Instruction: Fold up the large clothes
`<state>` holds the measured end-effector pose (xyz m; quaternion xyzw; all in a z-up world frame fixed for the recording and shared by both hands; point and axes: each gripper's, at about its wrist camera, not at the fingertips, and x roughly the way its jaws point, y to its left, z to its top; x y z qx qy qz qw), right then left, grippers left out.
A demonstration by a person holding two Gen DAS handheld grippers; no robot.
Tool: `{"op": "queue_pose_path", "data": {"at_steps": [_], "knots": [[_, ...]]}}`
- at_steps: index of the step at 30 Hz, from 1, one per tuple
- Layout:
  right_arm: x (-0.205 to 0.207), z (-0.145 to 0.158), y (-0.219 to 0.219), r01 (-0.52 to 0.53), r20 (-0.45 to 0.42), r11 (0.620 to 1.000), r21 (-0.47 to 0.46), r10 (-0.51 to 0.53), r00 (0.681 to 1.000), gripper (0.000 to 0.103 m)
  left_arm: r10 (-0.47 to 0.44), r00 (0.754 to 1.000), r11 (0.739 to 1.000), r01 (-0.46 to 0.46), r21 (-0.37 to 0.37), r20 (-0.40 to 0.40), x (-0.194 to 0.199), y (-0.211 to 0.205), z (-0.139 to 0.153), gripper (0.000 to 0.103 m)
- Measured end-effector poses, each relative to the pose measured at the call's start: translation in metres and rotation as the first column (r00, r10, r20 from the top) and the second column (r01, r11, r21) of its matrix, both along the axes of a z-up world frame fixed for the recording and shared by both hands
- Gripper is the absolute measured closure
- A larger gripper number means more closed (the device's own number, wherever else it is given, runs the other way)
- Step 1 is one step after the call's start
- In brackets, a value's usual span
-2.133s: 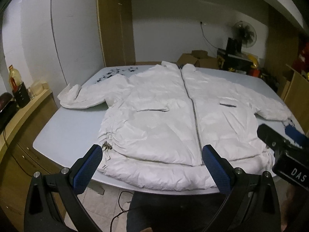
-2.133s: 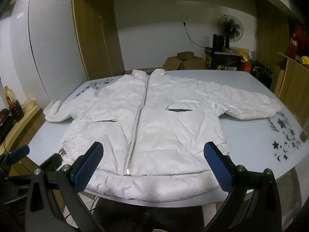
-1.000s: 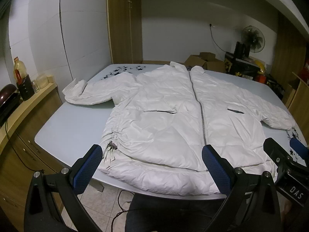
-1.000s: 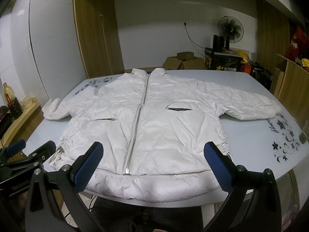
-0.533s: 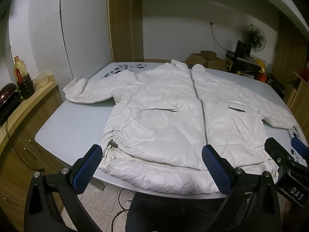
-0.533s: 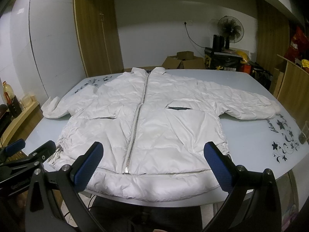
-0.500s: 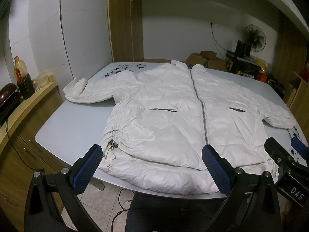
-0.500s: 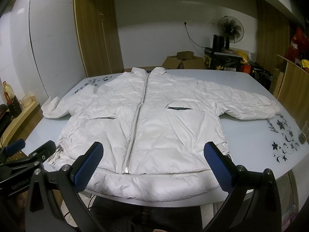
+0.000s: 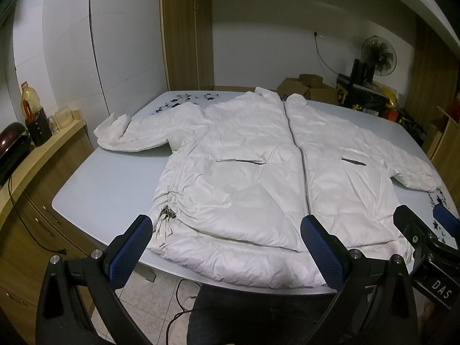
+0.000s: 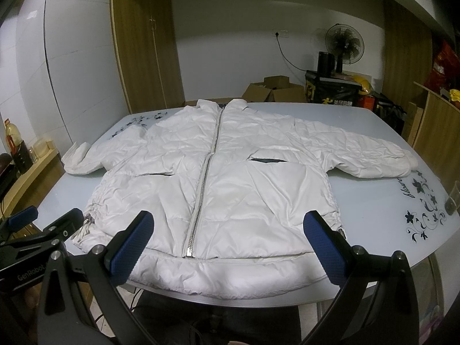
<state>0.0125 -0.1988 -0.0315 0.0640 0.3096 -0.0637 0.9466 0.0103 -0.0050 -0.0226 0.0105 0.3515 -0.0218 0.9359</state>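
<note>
A white padded jacket (image 9: 258,178) (image 10: 230,184) lies flat on the pale blue table (image 9: 103,189) (image 10: 373,201), zipped, front up, collar at the far side and both sleeves spread out sideways. Its hem hangs slightly over the near edge. My left gripper (image 9: 227,244) hovers open in front of the left half of the hem, holding nothing. My right gripper (image 10: 228,241) is open too, in front of the hem around the zipper end. Each gripper shows at the edge of the other's view, the right gripper (image 9: 422,230) and the left gripper (image 10: 46,221).
A wooden counter (image 9: 37,155) with a bottle and jars stands left of the table. Cardboard boxes (image 10: 273,89), a black case and a fan (image 10: 343,43) are behind the table. A small glass (image 10: 452,201) sits at the table's right edge. A person's dark trousers (image 9: 244,313) show below the near edge.
Both grippers have drifted slightly, the left view swinging a little toward the jacket's left side. The jacket has not moved and both grippers stay open.
</note>
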Motion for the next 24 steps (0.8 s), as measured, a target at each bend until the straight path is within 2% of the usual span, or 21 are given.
{"op": "queue_pose_path", "data": {"at_steps": [10,12,14,15,17,18,19,20,24], "knots": [[-0.001,-0.001,0.001,-0.001,-0.002,1.000,-0.003,0.001,1.000,0.000,-0.004,1.000,1.000,0.004,-0.011,-0.013,0.002,0.001,-0.002,0.000],[-0.002,-0.004,0.002,-0.002,-0.003,1.000,-0.005,0.002,1.000,0.000,-0.036,0.998,0.996,0.032,-0.084,-0.053,0.010,0.009,-0.007,0.000],[0.000,-0.008,0.003,-0.002,-0.010,1.000,-0.007,0.002,1.000,0.000,-0.079,0.994,0.973,0.060,-0.221,-0.077,0.023,0.028,-0.011,0.000],[0.002,-0.010,0.002,-0.001,-0.016,1.000,-0.008,0.001,1.000,0.000,-0.095,0.991,0.954,0.065,-0.294,-0.090,0.031,0.040,-0.013,0.000],[0.008,-0.015,0.001,0.001,-0.032,1.000,-0.005,-0.001,0.999,0.000,-0.141,0.979,0.887,0.059,-0.458,-0.147,0.058,0.071,-0.024,0.000],[0.011,-0.018,-0.001,0.003,-0.040,1.000,-0.004,-0.003,0.999,0.000,-0.161,0.970,0.841,0.040,-0.540,-0.180,0.076,0.090,-0.032,0.000],[0.014,-0.021,-0.002,0.007,-0.048,1.000,-0.002,-0.007,0.999,0.000,-0.159,0.967,0.814,0.013,-0.580,-0.201,0.086,0.103,-0.037,0.000],[0.017,-0.023,-0.003,0.010,-0.055,1.000,-0.001,-0.010,0.998,0.000,-0.131,0.965,0.764,-0.048,-0.644,-0.228,0.106,0.128,-0.047,0.000],[0.026,-0.036,-0.011,0.041,-0.077,0.999,-0.015,-0.042,0.996,0.000,-0.049,0.950,0.612,-0.215,-0.761,-0.308,0.174,0.210,-0.082,0.000]]}}
